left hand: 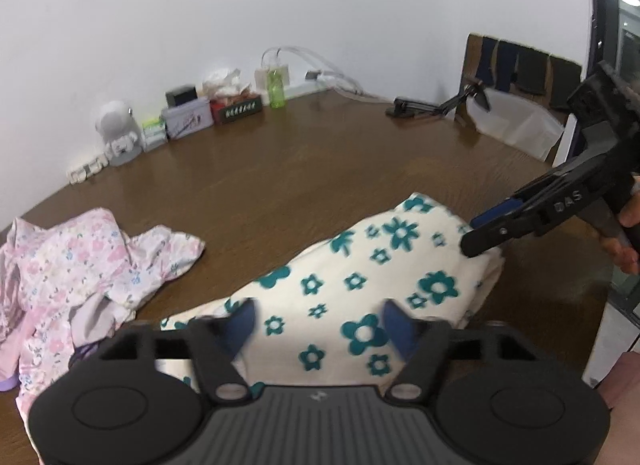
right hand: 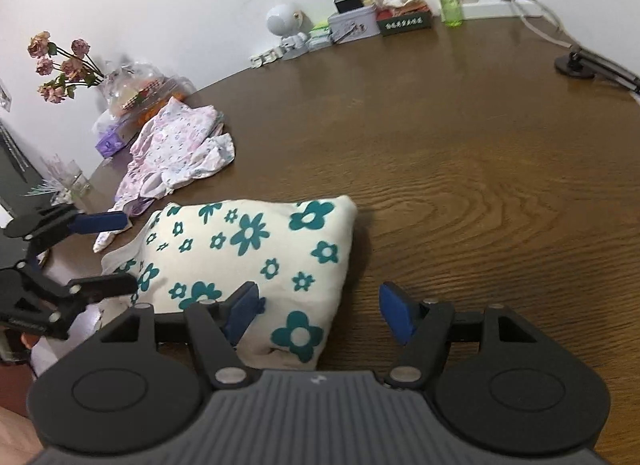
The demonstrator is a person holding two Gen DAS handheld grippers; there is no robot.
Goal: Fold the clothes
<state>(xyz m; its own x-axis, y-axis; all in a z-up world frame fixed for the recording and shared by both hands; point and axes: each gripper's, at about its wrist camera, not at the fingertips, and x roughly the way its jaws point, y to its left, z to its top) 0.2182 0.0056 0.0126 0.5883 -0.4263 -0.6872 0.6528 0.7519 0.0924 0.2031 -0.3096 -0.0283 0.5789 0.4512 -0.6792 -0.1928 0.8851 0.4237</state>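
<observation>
On the near part of the brown wood-grain table (right hand: 460, 169) lies the landmark for everything else: a cream garment with teal flowers (right hand: 248, 249), already folded into a thick, soft-edged rectangular pad, its layers visible as a rounded bulge along the near edge. I judge the fold on this piece to be essentially done, with both grippers just let go of it.

Left of and beyond the cream garment sits a pink floral garment (right hand: 180, 145), thin, crumpled and still unfolded, one sleeve trailing toward the cream pad. That looks like the next piece; the move calls for lifting clear of the folded pad without dragging its top layer, then reaching left to spread the pink one flat.

Over the near right corner of the cream garment, the right gripper (right hand: 320, 313) has its blue pads standing wide, one above the cloth and one above bare wood, pinching nothing. Above the left part of the same garment, the left gripper (left hand: 318, 325) is moderately spread, blue pads hovering over the print with no cloth caught between them.

Far beyond the garment, along the white wall, stand small tins and a green translucent bottle (right hand: 449, 5).
</observation>
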